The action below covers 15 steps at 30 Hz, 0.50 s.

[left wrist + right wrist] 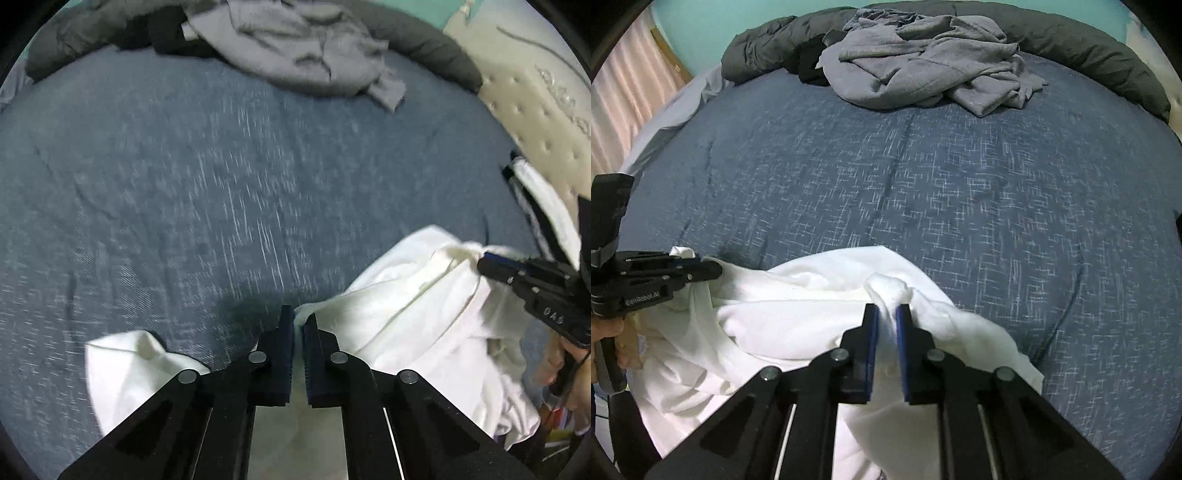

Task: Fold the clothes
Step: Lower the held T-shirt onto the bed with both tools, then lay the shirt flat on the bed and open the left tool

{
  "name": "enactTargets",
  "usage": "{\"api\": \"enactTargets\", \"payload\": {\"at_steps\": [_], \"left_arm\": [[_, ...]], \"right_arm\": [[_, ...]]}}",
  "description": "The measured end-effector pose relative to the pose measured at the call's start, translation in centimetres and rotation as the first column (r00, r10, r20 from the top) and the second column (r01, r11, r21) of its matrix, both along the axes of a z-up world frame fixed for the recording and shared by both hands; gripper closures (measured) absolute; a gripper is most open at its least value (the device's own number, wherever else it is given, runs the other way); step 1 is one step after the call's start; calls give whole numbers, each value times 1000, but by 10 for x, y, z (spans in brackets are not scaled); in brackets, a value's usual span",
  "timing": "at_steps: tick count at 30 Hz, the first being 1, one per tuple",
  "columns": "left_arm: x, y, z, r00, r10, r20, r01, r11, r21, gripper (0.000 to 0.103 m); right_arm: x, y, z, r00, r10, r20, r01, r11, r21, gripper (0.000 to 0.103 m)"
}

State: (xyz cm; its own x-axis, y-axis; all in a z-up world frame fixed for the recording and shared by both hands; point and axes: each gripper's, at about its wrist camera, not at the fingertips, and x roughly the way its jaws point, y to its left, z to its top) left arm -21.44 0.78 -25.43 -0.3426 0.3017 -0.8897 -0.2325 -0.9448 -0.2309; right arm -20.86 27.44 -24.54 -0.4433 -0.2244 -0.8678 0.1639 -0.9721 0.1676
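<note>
Here: bed (960,192) w/ blue crosshatch-weave cover, soft, faint creases. White garment (798,314), thin and crumpled, bunched at near bed edge. Left gripper (298,325) jaws clamped on white fabric edge; right gripper (886,314) jaws pinched on bunched fold. Grey rumpled garment (923,62) heaped at far side, against dark puffy duvet roll (1108,48).

A: What did the right tool (887,314) have?
B: A bunched fold of the white garment (798,317), pinched between its blue-padded fingers (871,343).
A: And the left tool (701,271)?
B: At the left edge, clamped on another corner of that garment, a hand (613,343) on its grip.
A: Farther back?
B: The blue bedspread (923,177), a crumpled grey garment (923,70) on it, and a dark rolled duvet (1089,51) along the far edge
</note>
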Motion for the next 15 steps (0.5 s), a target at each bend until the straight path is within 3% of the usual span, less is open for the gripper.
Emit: {"api": "enactTargets", "payload": {"at_steps": [9,15], "left_arm": [[-4,-20,93,978,30,-204,-27,999,17,99],[-33,-30,130,964,35,-263,-39,999,-9,99]], "right_arm": [[1,12,55,987,-40,-157,27,996,-86,97],[-21,15,91,974,-54,-222,26,991,-129,98]]}}
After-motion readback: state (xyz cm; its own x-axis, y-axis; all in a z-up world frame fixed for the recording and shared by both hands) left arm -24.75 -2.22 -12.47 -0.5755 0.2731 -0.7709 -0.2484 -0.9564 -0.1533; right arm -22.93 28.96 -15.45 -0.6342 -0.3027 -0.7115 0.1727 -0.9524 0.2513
